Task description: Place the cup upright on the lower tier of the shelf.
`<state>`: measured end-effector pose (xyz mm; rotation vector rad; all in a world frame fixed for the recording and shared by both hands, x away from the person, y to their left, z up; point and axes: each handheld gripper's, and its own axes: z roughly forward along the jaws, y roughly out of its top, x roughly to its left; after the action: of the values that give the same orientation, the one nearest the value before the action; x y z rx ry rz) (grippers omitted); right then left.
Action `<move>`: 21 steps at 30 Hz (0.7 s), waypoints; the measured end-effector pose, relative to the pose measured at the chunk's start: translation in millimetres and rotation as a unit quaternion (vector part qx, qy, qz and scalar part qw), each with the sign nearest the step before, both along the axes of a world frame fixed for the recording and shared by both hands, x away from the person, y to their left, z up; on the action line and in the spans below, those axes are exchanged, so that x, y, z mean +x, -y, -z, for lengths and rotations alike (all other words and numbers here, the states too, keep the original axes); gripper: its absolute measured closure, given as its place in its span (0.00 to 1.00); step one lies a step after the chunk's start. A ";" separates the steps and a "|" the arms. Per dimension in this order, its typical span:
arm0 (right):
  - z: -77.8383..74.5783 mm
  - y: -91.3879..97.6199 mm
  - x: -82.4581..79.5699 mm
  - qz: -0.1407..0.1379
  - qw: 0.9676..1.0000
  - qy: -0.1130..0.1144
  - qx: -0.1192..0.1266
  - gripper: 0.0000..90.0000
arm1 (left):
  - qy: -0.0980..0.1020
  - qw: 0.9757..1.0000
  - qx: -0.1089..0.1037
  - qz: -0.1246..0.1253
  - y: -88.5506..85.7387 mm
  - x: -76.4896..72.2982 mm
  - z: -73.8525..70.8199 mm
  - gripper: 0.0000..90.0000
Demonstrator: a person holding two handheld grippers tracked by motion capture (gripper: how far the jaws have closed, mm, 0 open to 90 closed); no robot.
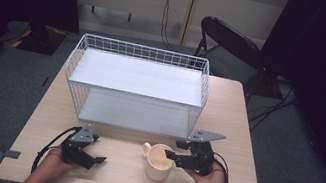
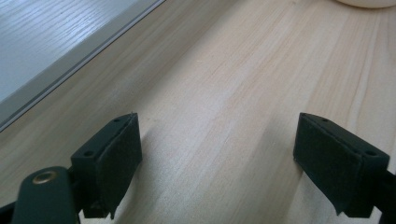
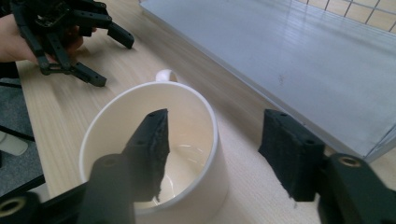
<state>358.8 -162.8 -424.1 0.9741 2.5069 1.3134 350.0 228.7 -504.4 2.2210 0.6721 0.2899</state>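
Note:
A cream mug (image 1: pixel 159 161) stands upright on the wooden table (image 1: pixel 125 181), its handle (image 1: pixel 146 147) turned to the far left. My right gripper (image 1: pixel 171 156) is open and straddles the mug's right wall. In the right gripper view one jaw hangs inside the mug (image 3: pixel 187 135) and the other is outside, with a wide gap. My left gripper (image 1: pixel 97 159) rests open near the front left of the table, pointing right, nothing between its jaws. The left gripper (image 2: pixel 217 154) looks along bare wood, and the mug's base (image 2: pixel 364 3) peeks in at the top edge.
A white wire basket (image 1: pixel 136 87) with two white shelves lies across the middle of the table, its open side facing me. Its lower shelf (image 3: pixel 289 51) runs just beyond the mug. A black folding chair (image 1: pixel 230 45) stands behind the table.

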 end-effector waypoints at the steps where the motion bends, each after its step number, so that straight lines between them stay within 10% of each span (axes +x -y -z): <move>1: 1.1 -1.1 0.6 0.004 1.000 -0.002 -0.004 0.51 | 0.000 1.000 0.000 0.000 0.0 0.0 0.0 0.17; 21: 12.2 -17.3 6.9 0.006 0.999 -0.022 -0.038 0.86 | 0.000 1.000 0.000 0.000 0.0 0.0 0.0 0.16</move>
<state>365.7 -145.5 -436.2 1.0100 2.5585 1.1953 350.0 228.7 -504.4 2.2214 0.6723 0.2901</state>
